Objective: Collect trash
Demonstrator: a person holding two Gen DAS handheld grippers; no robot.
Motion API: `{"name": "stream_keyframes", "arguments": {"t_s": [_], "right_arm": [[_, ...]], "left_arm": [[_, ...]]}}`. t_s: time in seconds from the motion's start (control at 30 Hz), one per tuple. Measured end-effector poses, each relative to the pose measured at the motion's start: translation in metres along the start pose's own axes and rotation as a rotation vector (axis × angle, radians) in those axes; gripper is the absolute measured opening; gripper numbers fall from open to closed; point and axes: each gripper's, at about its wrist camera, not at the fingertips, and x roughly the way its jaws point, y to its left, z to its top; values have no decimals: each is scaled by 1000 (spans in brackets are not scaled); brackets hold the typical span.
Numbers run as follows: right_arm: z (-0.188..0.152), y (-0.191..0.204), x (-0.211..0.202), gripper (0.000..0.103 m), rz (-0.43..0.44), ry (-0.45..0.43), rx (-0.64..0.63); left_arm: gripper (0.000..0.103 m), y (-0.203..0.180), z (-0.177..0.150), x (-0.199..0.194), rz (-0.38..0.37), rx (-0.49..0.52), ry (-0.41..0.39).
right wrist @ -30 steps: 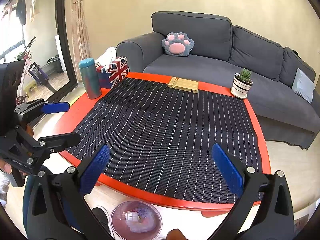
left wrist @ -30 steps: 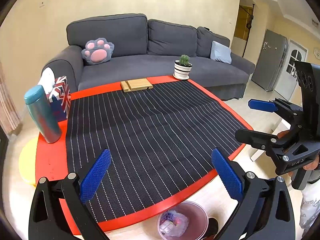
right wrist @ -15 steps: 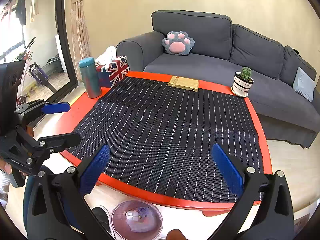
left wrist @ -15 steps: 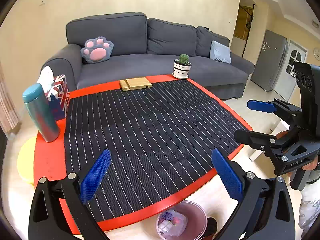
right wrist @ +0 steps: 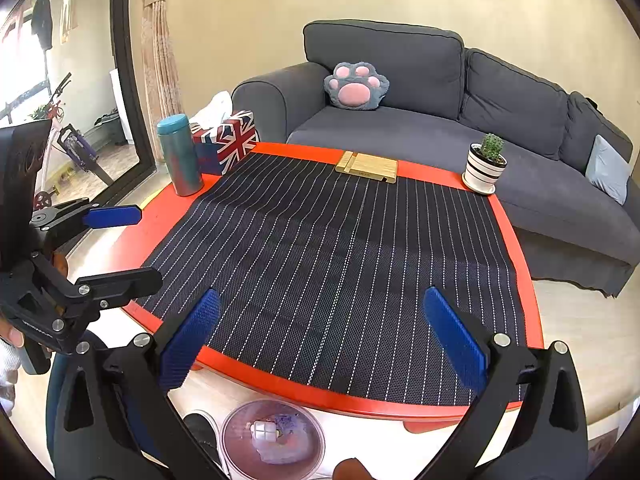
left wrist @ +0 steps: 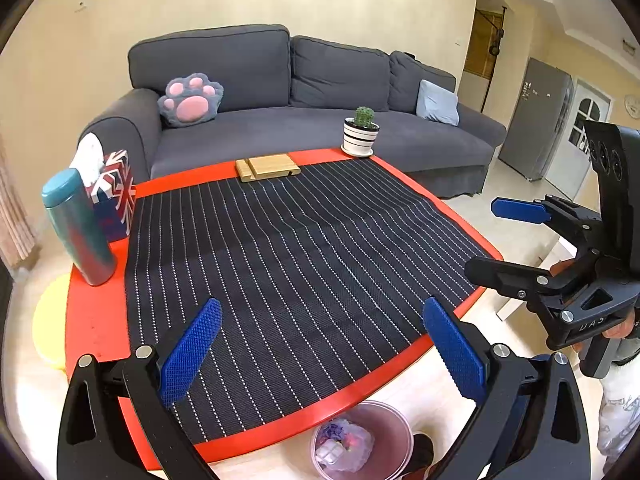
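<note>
Over the near edge of your red desk (left wrist: 96, 320) with its striped mat (left wrist: 288, 264), your left tongs (left wrist: 320, 344) and right tongs (right wrist: 320, 336) both spread wide and empty, trash bin (right wrist: 272, 436) on the floor below, holding the trash (right wrist: 266, 432).

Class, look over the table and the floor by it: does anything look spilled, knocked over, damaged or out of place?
Nothing stands out. The flask, tissue box and cactus pot stand upright on the table; the trash sits inside the bin on the floor.
</note>
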Motion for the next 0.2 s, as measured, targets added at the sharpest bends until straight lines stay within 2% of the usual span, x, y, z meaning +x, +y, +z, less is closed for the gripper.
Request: {"name": "stream_keyframes", "arguments": {"t_s": [0.2], "right_arm": [[-2, -1, 2, 100, 0, 7, -2]], "left_arm": [[97, 1, -1, 1, -2, -4, 10]]}}
